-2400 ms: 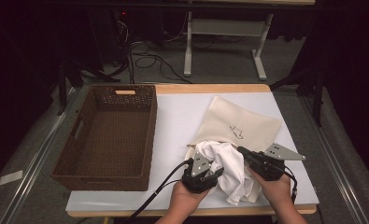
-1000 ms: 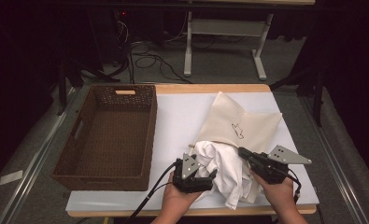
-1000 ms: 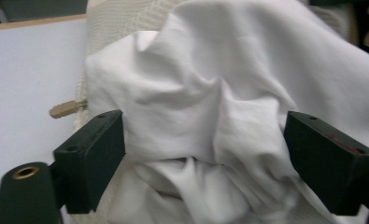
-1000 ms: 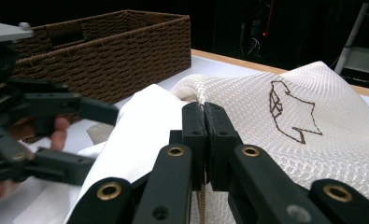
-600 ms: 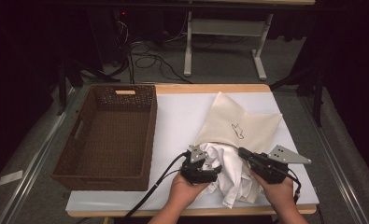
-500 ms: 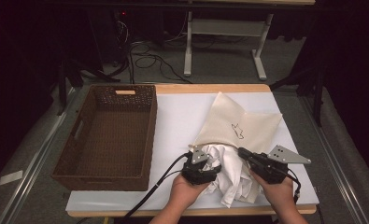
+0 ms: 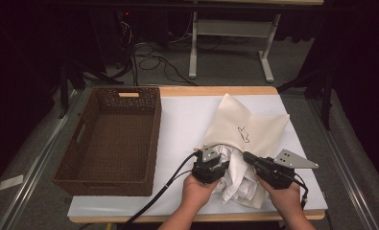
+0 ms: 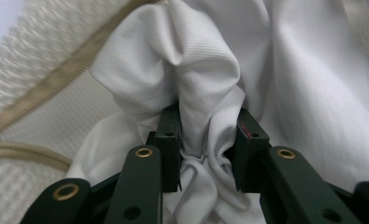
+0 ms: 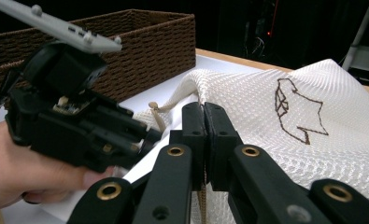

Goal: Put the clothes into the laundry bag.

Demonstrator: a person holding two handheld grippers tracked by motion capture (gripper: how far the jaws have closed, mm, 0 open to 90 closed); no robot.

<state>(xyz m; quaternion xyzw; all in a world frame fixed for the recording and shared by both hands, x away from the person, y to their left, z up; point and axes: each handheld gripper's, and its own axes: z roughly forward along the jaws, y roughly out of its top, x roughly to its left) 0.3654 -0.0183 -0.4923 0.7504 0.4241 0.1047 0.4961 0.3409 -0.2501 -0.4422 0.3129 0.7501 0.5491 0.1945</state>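
near the front edge of the tabletop, a cream mesh laundry bag lies flat with its mouth toward the person, and a white garment sits bunched at that mouth. left gripper: jaws closed on a gathered fold of the white garment, which bulges above and between them. right gripper: jaws pressed together on the bag's rim, apparently holding the opening. judged progress: the work looks like moving the garment through the bag's mouth; most of the cloth lies outside on the tabletop, part at or just within the opening, so the step seems roughly midway. which direction it goes cannot be told. a brown wicker basket stands to the left, well apart. markings: a dark line drawing on the bag, angular, without readable lettering; no brand or label can be made out.
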